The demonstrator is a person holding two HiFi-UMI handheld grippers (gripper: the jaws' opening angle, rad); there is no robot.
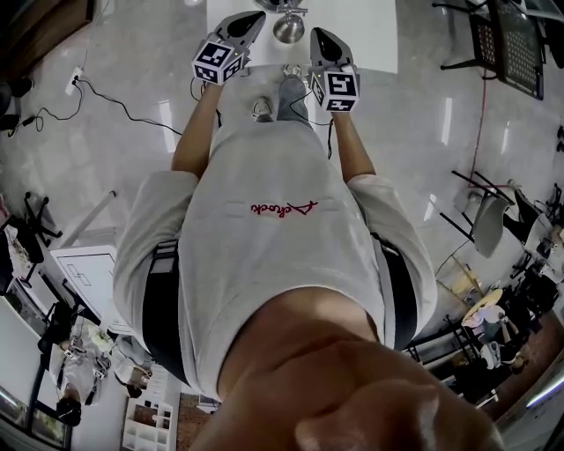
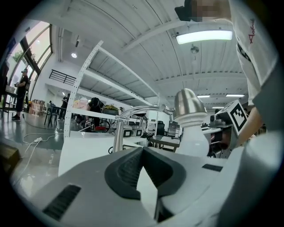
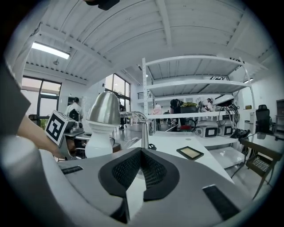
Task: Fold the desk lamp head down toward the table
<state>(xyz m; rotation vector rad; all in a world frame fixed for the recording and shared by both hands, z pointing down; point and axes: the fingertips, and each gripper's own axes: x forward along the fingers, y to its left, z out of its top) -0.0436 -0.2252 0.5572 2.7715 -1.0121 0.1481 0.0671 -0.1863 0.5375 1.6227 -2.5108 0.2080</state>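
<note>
The desk lamp stands on a white table [image 1: 370, 35]. Its silver cone head [image 1: 288, 26] lies between my two grippers in the head view. In the left gripper view the lamp head [image 2: 190, 106] with its white shade part sits ahead to the right, its curved arm running left to the upright post [image 2: 118, 135]. In the right gripper view the lamp head [image 3: 104, 108] is ahead to the left, the post [image 3: 144, 135] just past the jaws. My left gripper [image 2: 142, 148] and right gripper [image 3: 141, 150] are both shut with nothing between the jaws, neither touching the lamp.
A flat dark-framed pad [image 3: 190, 153] lies on the table to the right of the post. White shelving [image 3: 195, 88] stands behind the table. Chairs [image 1: 489, 220] and a floor cable [image 1: 115, 101] surround the person. People stand far off [image 2: 20, 88].
</note>
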